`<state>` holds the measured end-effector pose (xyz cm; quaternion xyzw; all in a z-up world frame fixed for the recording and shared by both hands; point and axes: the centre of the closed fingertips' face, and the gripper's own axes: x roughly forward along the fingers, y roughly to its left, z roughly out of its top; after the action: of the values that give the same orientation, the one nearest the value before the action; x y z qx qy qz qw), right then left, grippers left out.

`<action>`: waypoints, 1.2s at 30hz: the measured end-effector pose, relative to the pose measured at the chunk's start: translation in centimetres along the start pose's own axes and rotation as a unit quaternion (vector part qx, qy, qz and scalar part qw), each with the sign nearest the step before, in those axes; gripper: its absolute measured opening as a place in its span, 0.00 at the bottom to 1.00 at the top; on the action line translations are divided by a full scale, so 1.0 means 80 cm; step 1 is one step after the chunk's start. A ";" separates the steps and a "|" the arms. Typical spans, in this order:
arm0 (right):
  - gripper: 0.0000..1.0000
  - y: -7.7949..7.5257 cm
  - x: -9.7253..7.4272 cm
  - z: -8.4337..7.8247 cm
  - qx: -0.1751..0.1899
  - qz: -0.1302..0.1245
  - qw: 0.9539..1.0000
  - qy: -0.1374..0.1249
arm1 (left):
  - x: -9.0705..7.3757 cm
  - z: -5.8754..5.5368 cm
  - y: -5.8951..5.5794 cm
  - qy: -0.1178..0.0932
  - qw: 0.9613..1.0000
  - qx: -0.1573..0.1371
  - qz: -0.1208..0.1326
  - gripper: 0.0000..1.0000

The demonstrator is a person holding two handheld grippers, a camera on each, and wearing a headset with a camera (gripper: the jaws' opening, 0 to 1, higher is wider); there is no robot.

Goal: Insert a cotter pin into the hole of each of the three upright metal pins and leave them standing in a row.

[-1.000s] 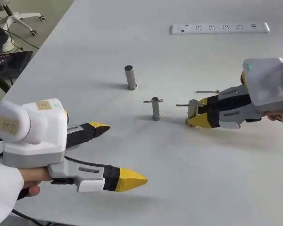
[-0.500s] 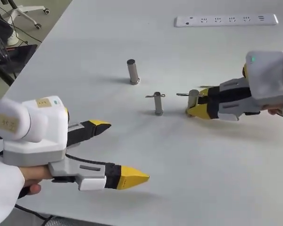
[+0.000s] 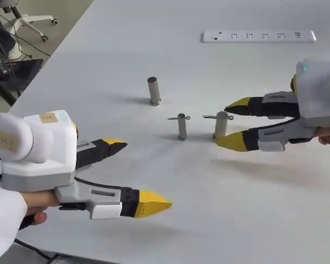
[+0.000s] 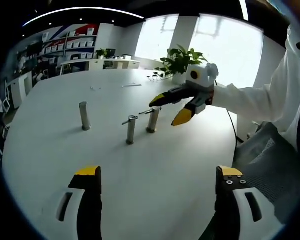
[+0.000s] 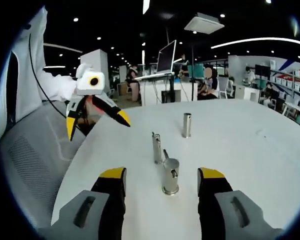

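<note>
Three upright metal pins stand on the white table. The far left pin has no cotter pin through it. The middle pin and the right pin each carry a cotter pin through the top. My right gripper is open, one jaw on each side of the right pin without touching it. My left gripper hovers open and empty at the near left, well short of the pins.
A white power strip lies at the far edge of the table. An office chair base and cables are on the floor past the left edge.
My right gripper, shut around the right pin before, has opened and let it go; the pin stays upright. The left gripper has hardly moved.
</note>
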<state>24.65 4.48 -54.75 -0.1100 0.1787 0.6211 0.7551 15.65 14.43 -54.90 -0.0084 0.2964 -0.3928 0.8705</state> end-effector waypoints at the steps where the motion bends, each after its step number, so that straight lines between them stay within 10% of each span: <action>1: 0.57 0.010 -0.009 0.005 -0.005 0.008 1.000 -0.004 | -0.001 0.004 -0.002 -0.005 1.000 0.001 -0.001 0.95; 14: 0.86 0.050 -0.100 0.005 0.099 -0.118 0.988 -0.019 | -0.009 0.017 -0.014 -0.029 0.999 0.017 -0.015 0.94; 22: 0.98 0.066 -0.123 -0.004 0.159 -0.147 0.975 -0.042 | -0.014 0.021 -0.021 -0.032 0.999 0.022 -0.026 0.96; 27: 0.98 0.076 -0.129 -0.013 0.161 -0.150 0.975 -0.027 | -0.019 0.022 -0.019 -0.035 0.999 0.022 -0.027 0.97; 30: 0.98 0.082 -0.129 -0.010 0.150 -0.148 0.977 -0.021 | -0.022 0.028 -0.012 -0.040 0.999 0.024 -0.021 0.97; 36: 0.98 0.087 -0.129 -0.007 0.154 -0.148 0.977 -0.018 | -0.028 0.094 0.043 -0.123 0.990 0.043 0.045 0.99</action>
<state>16.05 -3.60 -50.71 -0.0068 0.2405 0.4690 0.8498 20.73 16.74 -48.43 -0.0055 0.1703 -0.3613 0.9167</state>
